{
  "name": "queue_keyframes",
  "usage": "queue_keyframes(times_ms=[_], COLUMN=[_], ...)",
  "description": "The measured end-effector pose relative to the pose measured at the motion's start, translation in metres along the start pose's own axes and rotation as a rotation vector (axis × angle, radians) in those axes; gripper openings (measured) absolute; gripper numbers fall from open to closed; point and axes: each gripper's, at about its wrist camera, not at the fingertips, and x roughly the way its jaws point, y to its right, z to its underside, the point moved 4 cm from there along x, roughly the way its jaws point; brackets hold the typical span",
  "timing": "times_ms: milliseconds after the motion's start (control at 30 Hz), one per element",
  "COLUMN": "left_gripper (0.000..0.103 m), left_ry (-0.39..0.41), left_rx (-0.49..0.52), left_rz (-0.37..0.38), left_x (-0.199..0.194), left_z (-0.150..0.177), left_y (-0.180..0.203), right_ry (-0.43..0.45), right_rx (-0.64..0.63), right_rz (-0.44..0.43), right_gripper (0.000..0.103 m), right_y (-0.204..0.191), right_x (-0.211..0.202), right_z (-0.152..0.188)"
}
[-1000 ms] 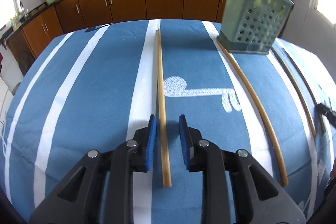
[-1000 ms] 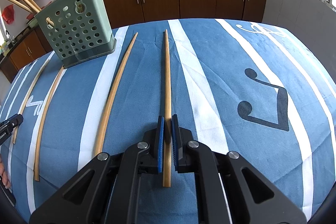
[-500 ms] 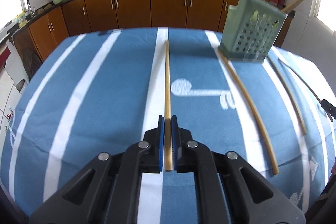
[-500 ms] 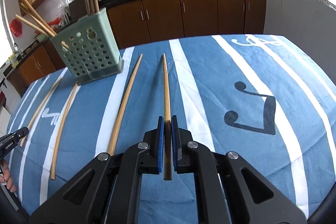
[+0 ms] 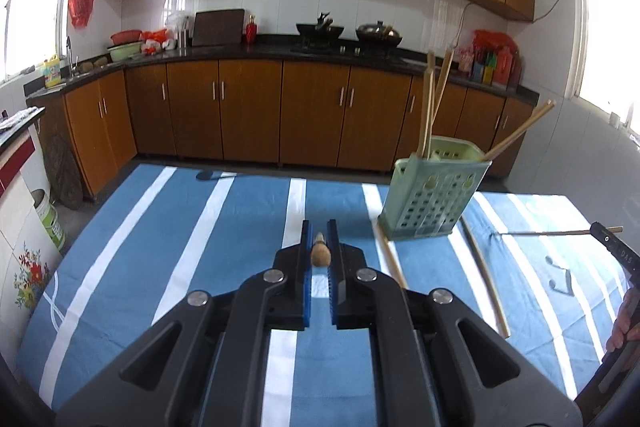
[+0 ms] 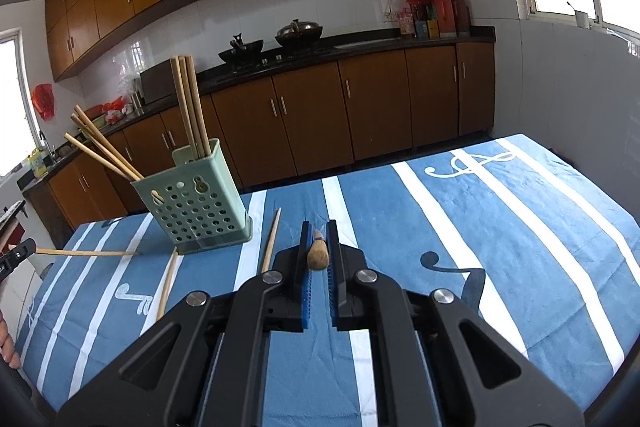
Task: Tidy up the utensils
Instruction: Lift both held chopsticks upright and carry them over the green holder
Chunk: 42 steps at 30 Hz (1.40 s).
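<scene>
Two grippers each clamp a long chopstick above a blue striped tablecloth (image 5: pixel 168 247).
The left gripper (image 5: pixel 319 231) and right gripper (image 6: pixel 318 231) pinch their chopsticks (image 5: pixel 320 254) (image 6: pixel 317 253) end-on between blue pads; the green holder (image 5: pixel 434 195) stands just beyond.

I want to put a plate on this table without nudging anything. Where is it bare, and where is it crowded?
Bare: the cloth right of the holder, around the music-note prints, and the striped stretch left of the holder in the left view. Crowded: the holder's foot, where loose chopsticks lie either side, one just beside the free area.
</scene>
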Motion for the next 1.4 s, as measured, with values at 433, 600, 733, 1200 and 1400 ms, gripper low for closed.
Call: queue_keyframes(times_ms=[433, 600, 733, 1200, 1400], left_gripper=[0.007, 0.007, 0.007, 0.007, 0.007], left_ry=[0.059, 0.082, 0.118, 0.374, 0.308], left_rx=[0.038, 0.059, 0.075, 0.02, -0.007], left_rz=[0.051, 0.115, 0.174, 0.139, 0.127], left_x=[-0.018, -0.028, -0.039, -0.033, 0.009], left_z=[-0.035, -0.055, -0.076, -0.178, -0.169], left_y=[0.02, 0.039, 0.06, 0.12, 0.122], right_ry=[0.075, 0.111, 0.151, 0.34, 0.29], right_rx=[-0.036, -0.044, -0.034, -0.096, -0.087], right_rz=[-0.049, -0.124, -0.203, -0.258, -0.238], right_gripper=[0.007, 0.007, 0.007, 0.007, 0.007], right_y=[-0.02, -0.039, -0.054, -0.105, -0.106], right_x=[-0.014, -0.026, -0.04, -0.033, 0.012], right_z=[-0.036, -0.06, -0.081, -0.144, -0.146])
